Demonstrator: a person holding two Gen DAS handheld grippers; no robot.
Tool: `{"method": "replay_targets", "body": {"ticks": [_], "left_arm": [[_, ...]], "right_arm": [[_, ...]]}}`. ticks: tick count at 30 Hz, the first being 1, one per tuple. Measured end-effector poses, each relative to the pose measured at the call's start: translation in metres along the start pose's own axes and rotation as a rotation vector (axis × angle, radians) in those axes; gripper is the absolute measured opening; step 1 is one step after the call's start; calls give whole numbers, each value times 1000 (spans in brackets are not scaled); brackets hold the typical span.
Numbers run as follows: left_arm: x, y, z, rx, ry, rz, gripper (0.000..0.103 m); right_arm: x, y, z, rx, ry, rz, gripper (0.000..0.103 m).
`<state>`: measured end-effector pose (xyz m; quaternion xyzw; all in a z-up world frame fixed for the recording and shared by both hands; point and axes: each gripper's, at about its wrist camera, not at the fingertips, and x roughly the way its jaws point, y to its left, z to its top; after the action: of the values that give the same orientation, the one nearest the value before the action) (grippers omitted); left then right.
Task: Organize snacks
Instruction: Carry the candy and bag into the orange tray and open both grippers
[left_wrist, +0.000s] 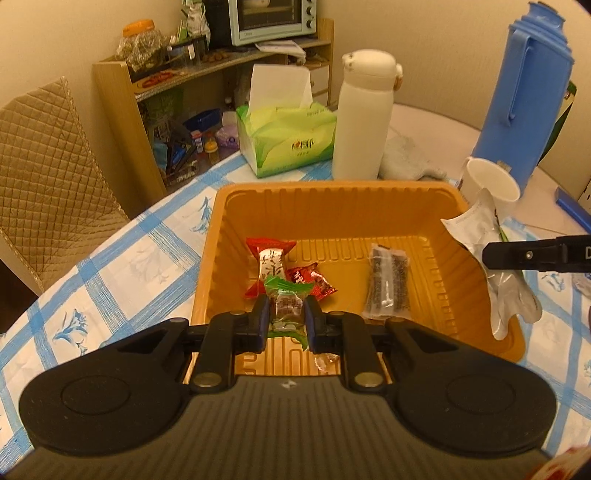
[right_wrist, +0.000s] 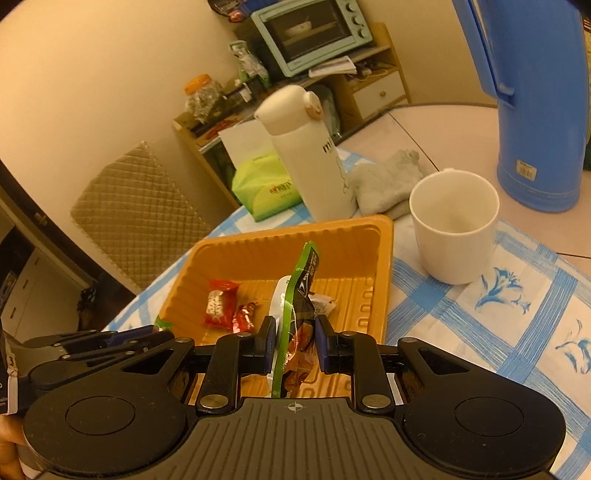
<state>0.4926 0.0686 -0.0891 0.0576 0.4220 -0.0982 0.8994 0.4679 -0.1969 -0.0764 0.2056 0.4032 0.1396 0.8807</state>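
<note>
An orange plastic tray (left_wrist: 332, 201) sits on the blue-checked tablecloth. In it lie a red-and-white candy (left_wrist: 270, 263), a small dark red candy (left_wrist: 312, 282) and a clear packet of dark sticks (left_wrist: 388, 286). My left gripper (left_wrist: 286, 317) is shut on a green-wrapped candy (left_wrist: 288, 308) above the tray's near side. My right gripper (right_wrist: 294, 343) is shut on a green-edged snack pouch (right_wrist: 299, 295) over the tray (right_wrist: 332, 230). In the left wrist view that pouch (left_wrist: 484, 236) shows its silver back at the tray's right rim. The left gripper (right_wrist: 122, 341) shows at lower left in the right wrist view.
Behind the tray stand a green tissue box (left_wrist: 286, 140), a white bottle (left_wrist: 364, 118), a grey cloth (left_wrist: 406, 158), a white cup (right_wrist: 454, 227) and a blue thermos jug (right_wrist: 532, 103). A quilted chair (left_wrist: 48, 166) is at the left. A shelf with a toaster oven (left_wrist: 271, 20) stands by the wall.
</note>
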Motion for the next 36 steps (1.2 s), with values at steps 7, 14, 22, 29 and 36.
{"method": "replay_targets", "body": {"ticks": [7,14,22,29,36], "left_arm": [[18,2,-2,-4,38,-4,18],[26,2,-2,-10,46,10,19],[20,7,-4,-21,41,-2,19],[10,7,-5,-32,24,-9,23],[1,6,-5,-44,7,-15,24]], "right_arm": [[6,-4,-2,10,13,-22,23],[9,-7,-1,15,12,-35,23],[8,-7,-2,20,12,-45,23],[13,-5,-1,23,16,-61,23],[18,-5,2,29,6,-80,23]]}}
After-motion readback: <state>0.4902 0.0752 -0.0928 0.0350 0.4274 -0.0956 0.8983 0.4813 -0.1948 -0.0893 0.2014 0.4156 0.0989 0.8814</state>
